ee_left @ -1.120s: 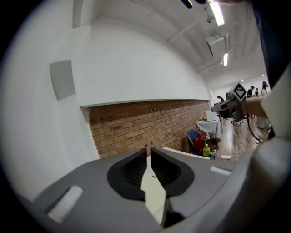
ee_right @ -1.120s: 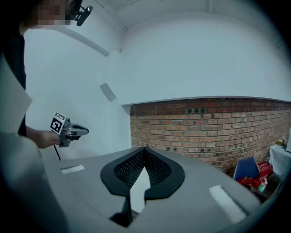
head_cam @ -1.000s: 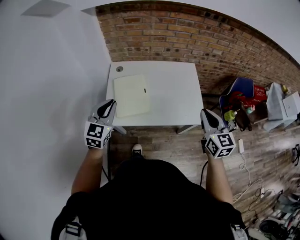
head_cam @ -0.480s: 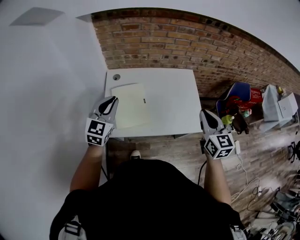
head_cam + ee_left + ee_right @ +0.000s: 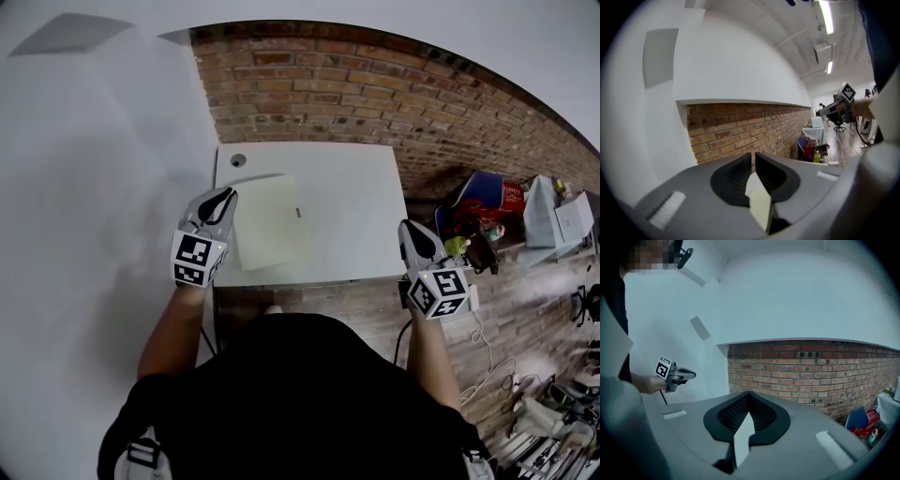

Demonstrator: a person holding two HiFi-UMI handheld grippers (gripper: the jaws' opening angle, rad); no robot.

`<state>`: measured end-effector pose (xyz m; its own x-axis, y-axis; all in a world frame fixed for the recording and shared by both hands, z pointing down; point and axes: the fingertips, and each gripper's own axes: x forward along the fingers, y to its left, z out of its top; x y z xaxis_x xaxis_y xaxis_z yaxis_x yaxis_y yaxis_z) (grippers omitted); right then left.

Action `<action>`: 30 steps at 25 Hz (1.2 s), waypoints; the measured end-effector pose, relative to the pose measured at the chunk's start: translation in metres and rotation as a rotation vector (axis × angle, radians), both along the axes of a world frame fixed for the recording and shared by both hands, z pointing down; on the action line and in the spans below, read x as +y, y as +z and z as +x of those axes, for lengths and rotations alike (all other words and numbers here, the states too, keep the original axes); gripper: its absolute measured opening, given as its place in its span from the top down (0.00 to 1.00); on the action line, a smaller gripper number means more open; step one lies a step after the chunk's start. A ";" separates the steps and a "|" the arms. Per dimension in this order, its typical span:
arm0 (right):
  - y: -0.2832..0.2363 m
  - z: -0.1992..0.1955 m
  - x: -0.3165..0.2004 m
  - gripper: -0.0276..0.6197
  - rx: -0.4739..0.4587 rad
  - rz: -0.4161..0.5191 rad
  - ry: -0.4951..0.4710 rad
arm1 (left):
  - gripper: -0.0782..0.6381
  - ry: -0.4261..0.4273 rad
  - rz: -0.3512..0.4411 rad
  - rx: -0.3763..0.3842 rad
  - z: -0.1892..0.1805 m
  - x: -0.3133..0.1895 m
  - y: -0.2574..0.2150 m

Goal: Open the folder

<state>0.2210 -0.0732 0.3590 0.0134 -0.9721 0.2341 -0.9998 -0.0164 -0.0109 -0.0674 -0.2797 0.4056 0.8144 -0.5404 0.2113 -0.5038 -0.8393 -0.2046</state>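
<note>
Left gripper (image 5: 223,197) and right gripper (image 5: 411,229) both clenched, empty — they've moved closer to the counter (image 5: 349,202). Left's now by the edge of the folder (image 5: 270,221).

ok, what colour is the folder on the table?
Pale cream, plain. The folder shows best in the head view.

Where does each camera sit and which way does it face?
Head view: on the person's head, looking steeply down at table and folder; shows forearms, left tool, right tool.
Left gripper view: on left tool, facing brick wall; shows its shut jaws.
Right gripper view: on right tool, facing that wall; shows its shut jaws.
Shared: each gripper view catches the other tool.
</note>
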 end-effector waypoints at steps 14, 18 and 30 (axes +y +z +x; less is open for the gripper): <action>0.011 -0.013 -0.029 0.96 -0.032 -0.013 0.005 | 0.85 0.042 0.008 -0.029 0.002 -0.045 -0.001; 0.010 -0.021 -0.034 0.96 -0.031 -0.005 -0.018 | 0.85 0.047 0.011 -0.030 0.004 -0.048 0.000; 0.011 0.027 -0.039 0.96 -0.018 0.013 -0.080 | 0.85 -0.039 0.021 -0.014 0.027 -0.024 -0.003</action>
<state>0.2480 -0.1119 0.3695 -0.0682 -0.9729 0.2210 -0.9976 0.0634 -0.0288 -0.0409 -0.3034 0.4021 0.7896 -0.5762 0.2110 -0.5329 -0.8144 -0.2296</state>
